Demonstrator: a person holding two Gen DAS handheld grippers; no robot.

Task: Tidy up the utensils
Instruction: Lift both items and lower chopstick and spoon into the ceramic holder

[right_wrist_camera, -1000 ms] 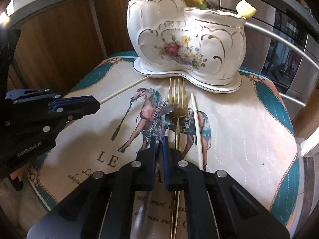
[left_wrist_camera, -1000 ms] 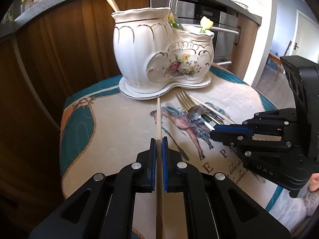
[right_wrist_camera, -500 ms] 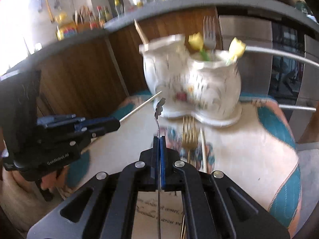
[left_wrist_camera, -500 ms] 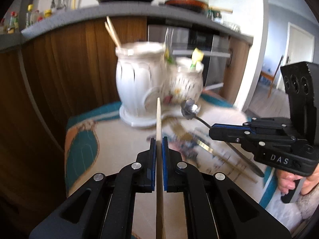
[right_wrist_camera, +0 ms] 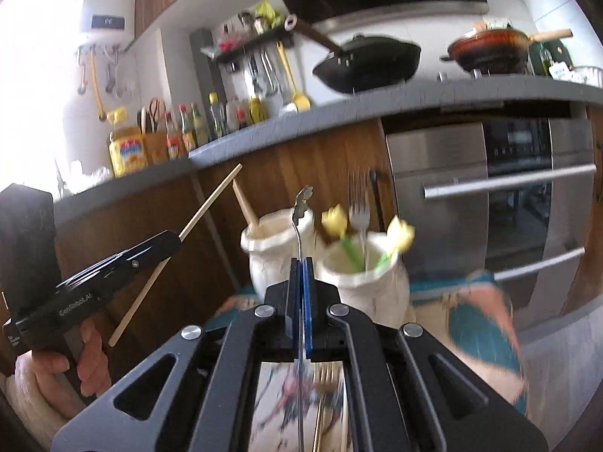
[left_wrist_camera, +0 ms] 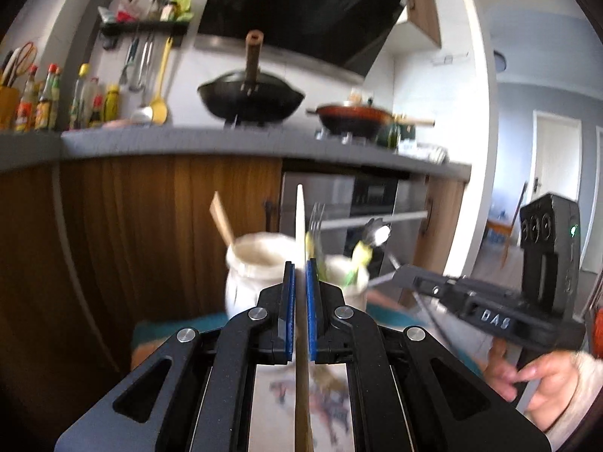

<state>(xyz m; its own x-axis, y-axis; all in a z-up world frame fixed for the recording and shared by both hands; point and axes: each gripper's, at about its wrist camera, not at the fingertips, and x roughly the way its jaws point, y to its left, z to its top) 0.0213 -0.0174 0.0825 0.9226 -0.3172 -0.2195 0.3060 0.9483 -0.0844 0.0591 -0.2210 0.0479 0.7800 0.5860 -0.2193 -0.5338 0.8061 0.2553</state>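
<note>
My left gripper (left_wrist_camera: 300, 263) is shut on a pale chopstick (left_wrist_camera: 300, 226) that points up, lifted in front of the white boot-shaped ceramic holder (left_wrist_camera: 260, 278). My right gripper (right_wrist_camera: 301, 261) is shut on a thin metal spoon (right_wrist_camera: 300, 211), its bowl raised above the holder's tall opening (right_wrist_camera: 279, 241). The holder's low opening (right_wrist_camera: 361, 275) holds a fork (right_wrist_camera: 358, 207) and yellow flower picks (right_wrist_camera: 335, 222). A wooden chopstick (right_wrist_camera: 245, 203) stands in the tall opening. A gold fork (right_wrist_camera: 324, 380) lies on the mat below, blurred.
The holder stands on a round table with a teal-edged printed mat (right_wrist_camera: 486, 324). Behind it are wooden cabinets, an oven with bar handles (right_wrist_camera: 508, 184) and a grey counter (left_wrist_camera: 226, 139) with pans and bottles. Each gripper shows in the other's view (left_wrist_camera: 471, 301) (right_wrist_camera: 113, 267).
Both grippers have lifted from the mat and tilted upward, carrying the chopstick and the spoon up to the level of the holder's rim. The views are motion-blurred.
</note>
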